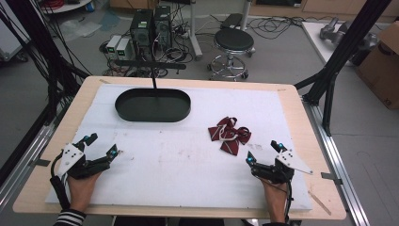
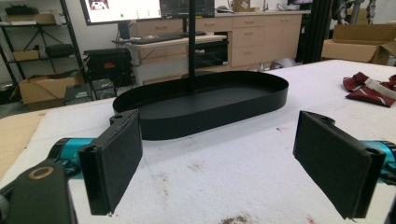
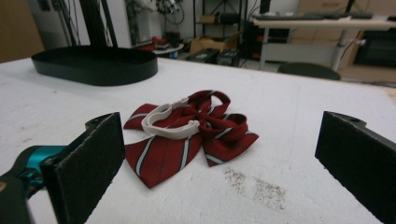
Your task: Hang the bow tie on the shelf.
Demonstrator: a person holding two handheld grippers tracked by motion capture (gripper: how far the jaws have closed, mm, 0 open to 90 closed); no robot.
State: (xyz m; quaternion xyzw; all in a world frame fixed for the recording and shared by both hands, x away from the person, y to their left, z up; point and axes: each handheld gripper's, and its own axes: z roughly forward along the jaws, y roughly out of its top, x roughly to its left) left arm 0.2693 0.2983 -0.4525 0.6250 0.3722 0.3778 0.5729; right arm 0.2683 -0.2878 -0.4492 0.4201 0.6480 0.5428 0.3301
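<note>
your right gripper [image 1: 263,152] sits nearest the work with jaws spread wide and empty, aimed at the dark red striped fabric bow with a white strap [image 3: 189,132] lying just ahead on the white foam mat [image 1: 188,160]. your left gripper [image 1: 99,145] is likewise wide open, holding nothing. nothing looks picked up yet; beyond, the black oval metal tray [image 1: 153,105] holds nothing, so grasping and placing likely remain.

In my left gripper view the red bow tie [image 2: 369,88] is cut by the right edge, the black pole [image 2: 191,44] hides part of the black tray [image 2: 261,95] back wall, and the monitor [image 2: 140,9] text is unreadable.
</note>
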